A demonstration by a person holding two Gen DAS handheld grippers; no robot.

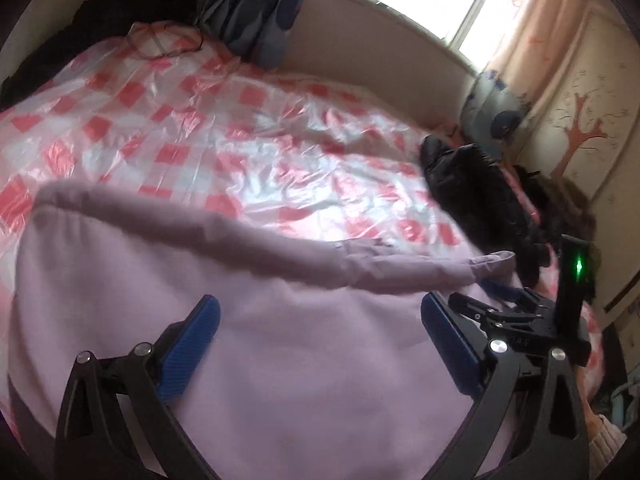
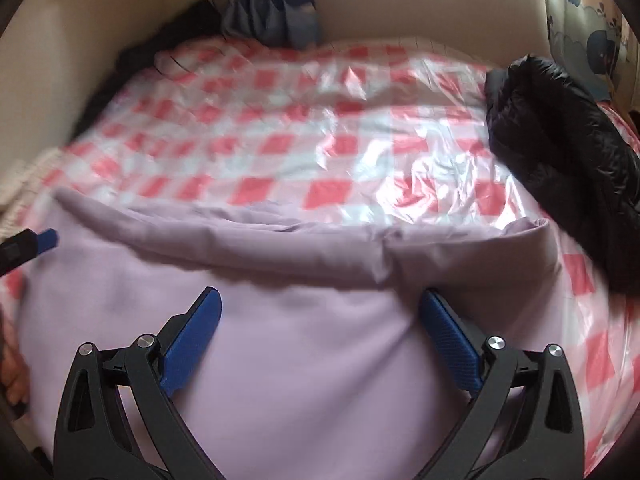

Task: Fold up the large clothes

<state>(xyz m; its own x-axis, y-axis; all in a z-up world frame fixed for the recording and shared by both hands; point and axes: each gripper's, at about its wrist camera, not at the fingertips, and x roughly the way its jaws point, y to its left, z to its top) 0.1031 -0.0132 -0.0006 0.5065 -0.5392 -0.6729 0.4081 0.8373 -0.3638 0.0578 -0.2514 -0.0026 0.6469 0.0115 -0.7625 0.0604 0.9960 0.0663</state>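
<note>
Hovering with jaws spread wide and empty, left gripper (image 1: 320, 344) and right gripper (image 2: 320, 340) above the pale lilac fleece garment (image 2: 280, 360) filling the lower frame, on a pink-and-white checked plastic sheet (image 2: 280, 140), puffy black jacket (image 2: 560, 160) at right.

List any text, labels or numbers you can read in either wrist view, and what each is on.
None can be read.
Right gripper body, left wrist view: faint marks near a screw, too blurred to read.
Its green light: a glowing sign, no text.
Lilac garment, black jacket, checkered sheet: no labels visible.
</note>
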